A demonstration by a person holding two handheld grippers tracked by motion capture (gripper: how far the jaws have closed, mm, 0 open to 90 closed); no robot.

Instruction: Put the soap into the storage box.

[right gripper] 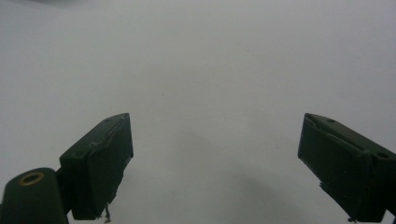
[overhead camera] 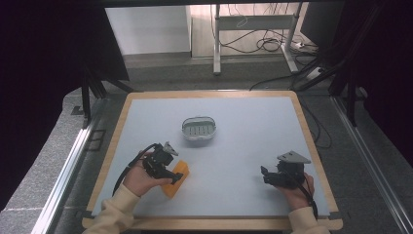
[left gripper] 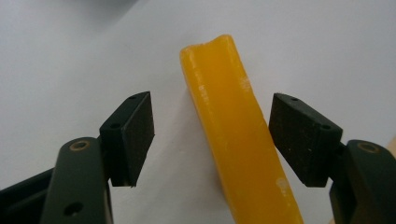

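An orange bar [overhead camera: 180, 170] lies on the pale mat at the front left. My left gripper [overhead camera: 174, 176] is over it, held by a hand in a cream sleeve. In the left gripper view the orange bar [left gripper: 233, 135] runs up between the two black pads, and my left gripper [left gripper: 214, 137] is open with a gap on each side of the bar. A small grey slotted dish [overhead camera: 199, 129] stands at the middle of the mat, beyond the bar. My right gripper [overhead camera: 266, 175] rests low at the front right. Seen from its own camera, my right gripper [right gripper: 215, 161] is open over bare mat.
The mat [overhead camera: 243, 126] lies on a wood-edged table [overhead camera: 308, 131]. Beyond the far edge are grey floor, a white desk frame [overhead camera: 253, 29] and loose cables [overhead camera: 265, 45]. Dark curtains hang at both sides.
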